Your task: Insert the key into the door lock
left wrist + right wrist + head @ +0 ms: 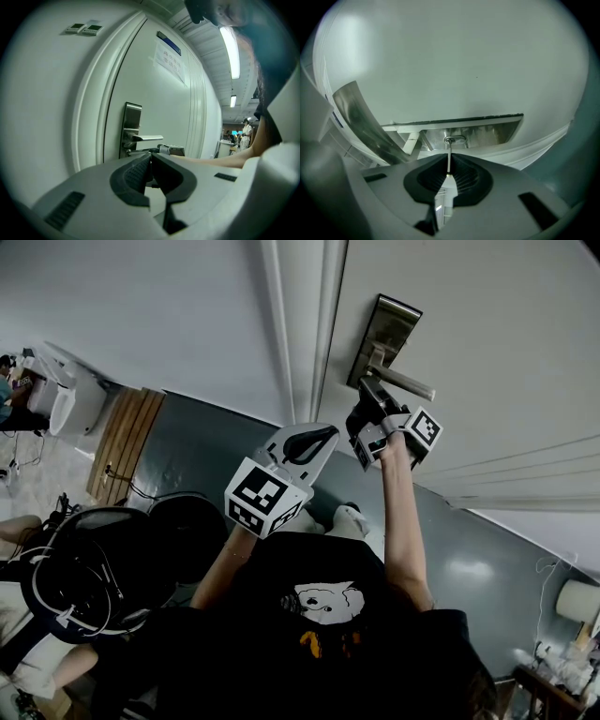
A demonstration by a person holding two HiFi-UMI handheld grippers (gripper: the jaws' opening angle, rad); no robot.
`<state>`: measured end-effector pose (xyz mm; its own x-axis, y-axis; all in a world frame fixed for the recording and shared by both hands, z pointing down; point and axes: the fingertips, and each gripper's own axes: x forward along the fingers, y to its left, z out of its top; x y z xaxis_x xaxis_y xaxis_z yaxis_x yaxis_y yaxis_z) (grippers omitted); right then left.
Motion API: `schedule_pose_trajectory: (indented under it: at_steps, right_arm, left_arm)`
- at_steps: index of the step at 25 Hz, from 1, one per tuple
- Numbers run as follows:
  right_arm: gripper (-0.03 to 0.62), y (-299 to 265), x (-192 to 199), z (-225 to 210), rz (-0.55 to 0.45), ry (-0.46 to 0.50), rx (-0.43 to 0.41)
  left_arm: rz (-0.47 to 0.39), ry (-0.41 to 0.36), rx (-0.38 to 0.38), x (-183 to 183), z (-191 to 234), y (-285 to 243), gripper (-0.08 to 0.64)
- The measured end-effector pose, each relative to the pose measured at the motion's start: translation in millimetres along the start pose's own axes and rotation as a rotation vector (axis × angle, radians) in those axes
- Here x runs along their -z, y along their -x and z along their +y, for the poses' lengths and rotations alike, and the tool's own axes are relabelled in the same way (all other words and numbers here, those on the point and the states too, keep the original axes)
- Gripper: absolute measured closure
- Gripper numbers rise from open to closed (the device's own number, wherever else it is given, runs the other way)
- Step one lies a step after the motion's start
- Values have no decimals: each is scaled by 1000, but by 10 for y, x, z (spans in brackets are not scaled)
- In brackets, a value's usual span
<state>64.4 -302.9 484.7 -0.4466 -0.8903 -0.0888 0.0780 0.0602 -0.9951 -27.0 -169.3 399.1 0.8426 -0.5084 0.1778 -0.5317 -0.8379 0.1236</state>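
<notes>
The door's metal lock plate (382,332) carries a lever handle (405,382). My right gripper (368,396) is held up against the plate's lower end, just under the lever. It is shut on the key (449,151). The thin blade runs straight from the jaws to the keyhole ring (452,139) on the plate (487,130), and its tip meets the ring; how deep it sits I cannot tell. My left gripper (328,434) hangs lower left of the lock, shut with nothing in it. In the left gripper view (151,156) the plate (131,123), lever (149,138) and right gripper (170,150) appear side on.
The white door frame (300,334) runs beside the lock. Below left are a wooden board (127,439), a dark chair with cables (89,570) and a seated person (7,395). A paper sign (169,59) hangs high on the door. A lamp (576,601) stands lower right.
</notes>
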Motion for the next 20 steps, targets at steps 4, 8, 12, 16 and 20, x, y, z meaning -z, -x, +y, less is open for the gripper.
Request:
schedule_pose_trajectory:
  at_steps: [4, 8, 12, 16, 20]
  right_arm:
    - [572, -12, -32, -22, 12, 6, -8]
    - [572, -19, -38, -37, 19, 22, -17]
    - [571, -30, -21, 1, -3, 42, -18]
    - [570, 22, -20, 44, -31, 76, 10]
    - [558, 193, 13, 35, -43, 100, 42]
  left_arm:
    - [-1, 4, -15, 38, 25, 14, 546]
    - [2, 7, -31, 51, 69, 32, 546]
    - [5, 14, -30, 36, 51, 44, 546]
    - [13, 22, -28, 50, 36, 56, 546]
    - [14, 33, -27, 57, 44, 96, 546]
